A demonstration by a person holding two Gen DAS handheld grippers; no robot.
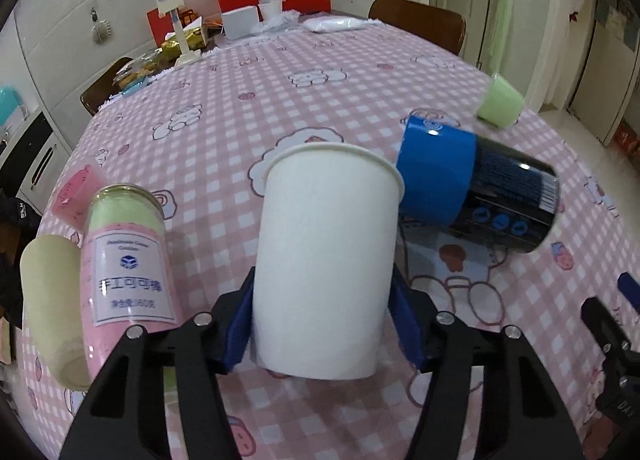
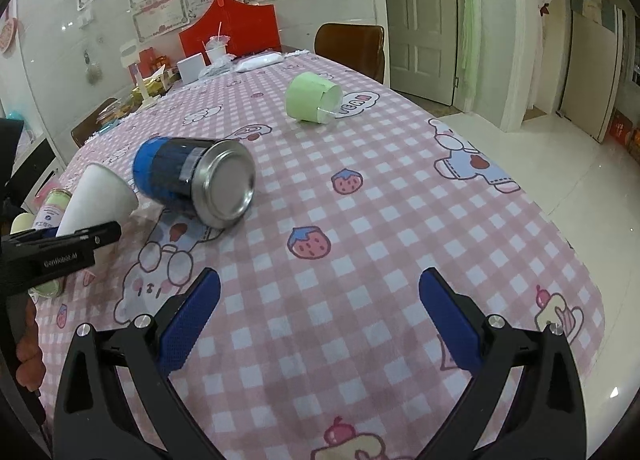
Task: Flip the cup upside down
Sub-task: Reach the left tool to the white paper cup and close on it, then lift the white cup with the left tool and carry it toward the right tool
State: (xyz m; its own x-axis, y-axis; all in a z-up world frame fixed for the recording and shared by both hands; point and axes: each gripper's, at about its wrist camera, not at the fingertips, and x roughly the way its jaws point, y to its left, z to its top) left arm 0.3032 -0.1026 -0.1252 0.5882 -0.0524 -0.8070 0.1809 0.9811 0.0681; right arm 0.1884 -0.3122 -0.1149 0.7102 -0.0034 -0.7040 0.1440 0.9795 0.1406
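- Left gripper [image 1: 324,324] is closed on the white paper cup [image 1: 326,260]; the blue pads [image 1: 240,334] are pressed against the lower wall on both sides, near the base.
- Held this way, the cup is seen tilted, its rim pointing ahead of the gripper and its base lifted toward the camera; whether the base touches the tabletop [image 1: 320,420] cannot be told.
- Right gripper [image 2: 320,324] is held wide open with nothing between its fingers, above the checked cloth, apart from the cup [image 2: 100,200], which lies ahead and to its left.
- Judged from the tilt, the turn is underway but the cup is not yet inverted.
- To do the step well, the wrist roll should be carried through until the rim faces down, with a light, steady squeeze so the thin paper wall is not crushed.
- The rim should be lowered flat onto the cloth before the pads are released, so the cup is not tipped.
- Just beyond the rim, ahead and to the right, a blue-and-black can [image 1: 480,196] lies on its side; it should be kept clear of during the swing.
- Close to the left, a pink-and-green jar [image 1: 128,256] lies, leaving little room on that side.
- Farther ahead and right, a green cup [image 1: 500,100] lies on its side, well apart.
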